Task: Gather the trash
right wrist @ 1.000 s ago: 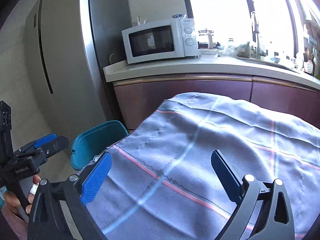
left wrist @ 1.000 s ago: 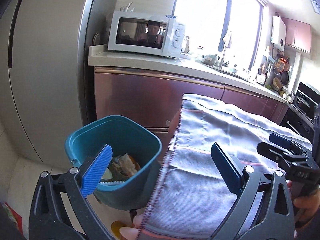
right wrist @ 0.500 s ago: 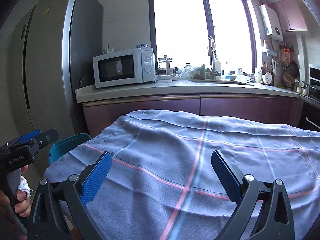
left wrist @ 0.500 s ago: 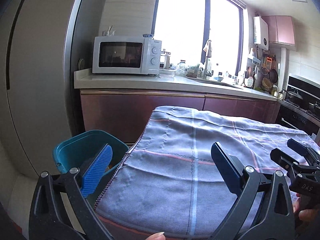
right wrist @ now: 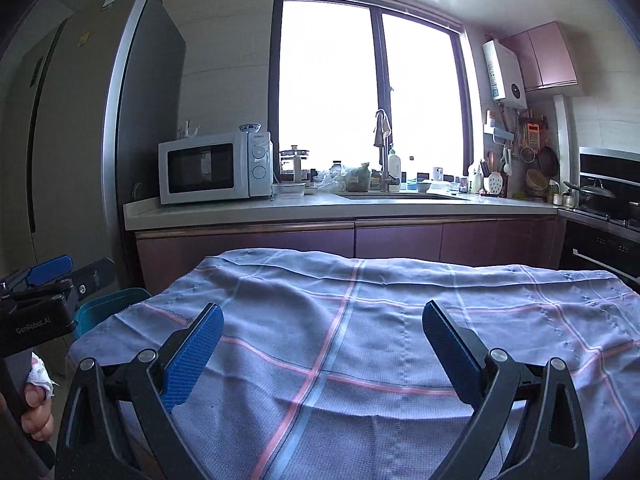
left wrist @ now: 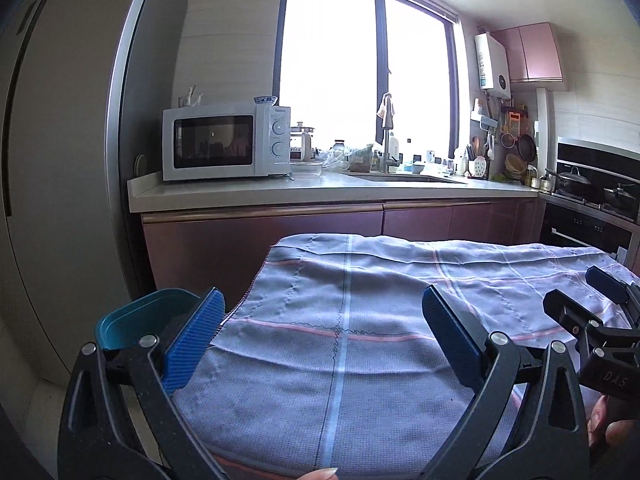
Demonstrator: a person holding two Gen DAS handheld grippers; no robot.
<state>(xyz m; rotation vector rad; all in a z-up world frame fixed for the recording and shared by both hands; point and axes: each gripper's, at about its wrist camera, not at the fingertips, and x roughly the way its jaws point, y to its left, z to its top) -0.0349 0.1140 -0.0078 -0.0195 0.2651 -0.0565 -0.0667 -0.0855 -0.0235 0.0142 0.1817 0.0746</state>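
Note:
A teal trash bin [left wrist: 140, 316] stands on the floor at the table's left edge; only its rim shows, and its rim [right wrist: 108, 306] also peeks out in the right wrist view. Its contents are hidden. My left gripper [left wrist: 324, 332] is open above the grey-blue checked tablecloth [left wrist: 352, 360], holding nothing. My right gripper [right wrist: 324, 340] is open too, over the same cloth [right wrist: 380, 340]. No loose trash shows on the cloth. The other gripper appears at each view's edge.
A kitchen counter [left wrist: 320, 190] runs behind the table with a white microwave [left wrist: 224, 146], a sink faucet [left wrist: 386, 136] and bottles. A tall grey fridge [left wrist: 60, 140] stands left. A stove with pans [left wrist: 588, 188] is at the right. A person's hand [right wrist: 36, 408] holds the left handle.
Both views have tilted up and pulled back from the bin. The bin's inside with trash was visible a second ago and is now hidden below the table edge.

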